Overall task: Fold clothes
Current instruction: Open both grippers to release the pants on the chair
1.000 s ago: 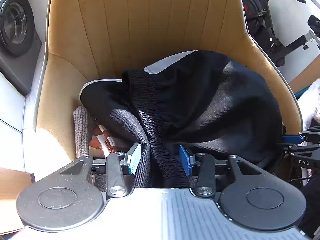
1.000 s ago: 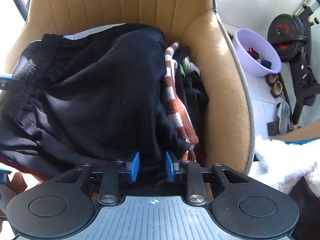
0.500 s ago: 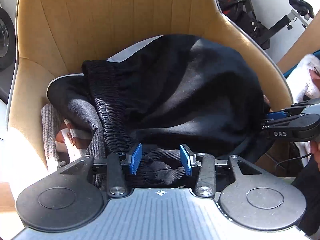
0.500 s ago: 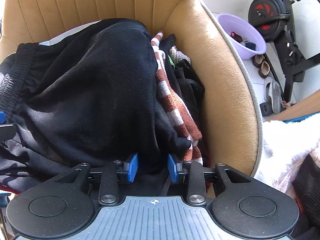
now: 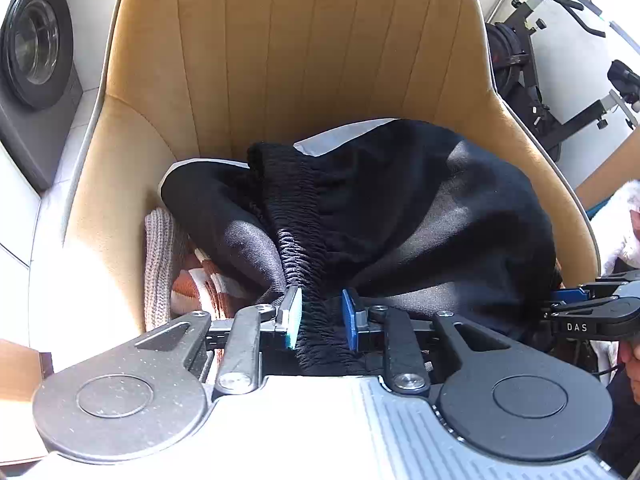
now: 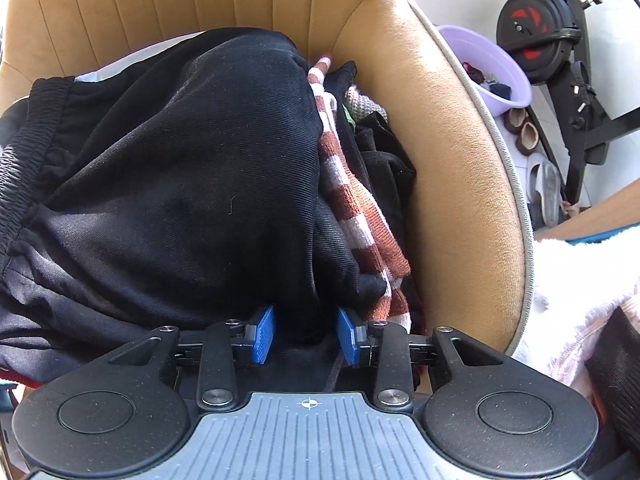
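looking from the left, we see a washing machine (image 5: 36,44) on the floor beside the tan chair (image 5: 288,48), and a grey knit piece (image 5: 158,264) tucked against the seat's left side next to a brown and white striped knit (image 5: 204,284). our left gripper (image 5: 320,316) has the gathered waistband (image 5: 296,236) of the black garment (image 5: 420,208) running between its blue pads, and its jaws are closing on that band. the black garment lies heaped across the seat, over the other clothes. our right gripper (image 6: 306,334) sits at the garment's near right edge with black cloth bunched between its blue pads; we cannot tell whether the pads press on it. farther right in that view, the striped knit runs down beside the black heap, then the chair's padded arm, then a purple basin (image 6: 492,72), slippers (image 6: 524,132) and an exercise bike (image 6: 560,48) on the floor.
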Motion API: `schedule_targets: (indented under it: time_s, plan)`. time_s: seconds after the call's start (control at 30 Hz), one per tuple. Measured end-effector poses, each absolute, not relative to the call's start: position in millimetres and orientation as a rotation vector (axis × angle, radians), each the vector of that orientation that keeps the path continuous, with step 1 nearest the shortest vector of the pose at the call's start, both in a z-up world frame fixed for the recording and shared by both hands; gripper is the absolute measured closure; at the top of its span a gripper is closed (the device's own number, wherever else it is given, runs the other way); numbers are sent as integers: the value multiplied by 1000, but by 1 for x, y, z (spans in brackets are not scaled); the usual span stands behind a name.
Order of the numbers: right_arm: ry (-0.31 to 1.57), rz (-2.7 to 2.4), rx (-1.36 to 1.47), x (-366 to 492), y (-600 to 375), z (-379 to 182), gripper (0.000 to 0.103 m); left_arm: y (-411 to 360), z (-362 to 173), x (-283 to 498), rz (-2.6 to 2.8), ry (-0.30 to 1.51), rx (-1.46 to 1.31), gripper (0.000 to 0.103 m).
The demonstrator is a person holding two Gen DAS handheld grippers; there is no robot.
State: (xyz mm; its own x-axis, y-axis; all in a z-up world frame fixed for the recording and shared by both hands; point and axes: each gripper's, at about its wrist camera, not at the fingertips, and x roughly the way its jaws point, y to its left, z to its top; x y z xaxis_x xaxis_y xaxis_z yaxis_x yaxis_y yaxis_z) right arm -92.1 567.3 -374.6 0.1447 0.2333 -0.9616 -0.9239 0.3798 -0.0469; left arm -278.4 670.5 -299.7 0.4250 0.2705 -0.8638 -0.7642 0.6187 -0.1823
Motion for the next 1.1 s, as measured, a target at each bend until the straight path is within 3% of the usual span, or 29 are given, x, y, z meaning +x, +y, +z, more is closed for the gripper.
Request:
schedule_targets:
  time_s: [0.13,0.27,0.57,0.73,0.8,1.1]
  plan:
    - [1101,968,-804,-94,569,-375,70,677,-306,-288,766,925,-586,79]
    - [1098,974,-817,-95,572,-375,69,697,-327,-307,769,905,-724,78]
    - [1105,947,-781,-93,575,-366,69,687,-312,-292,789,961,-644,77]
    - [1028,976,-666,-98,568,-332,64,652,-273,-277,732,880,-571,64]
    - [977,1011,-646,-105,567,-323,64,641,-272,-265,671,881,-579,52]
    - [965,1020,-825,-112,608,-365,56,646,-340,-248,696,1085,-572,51]
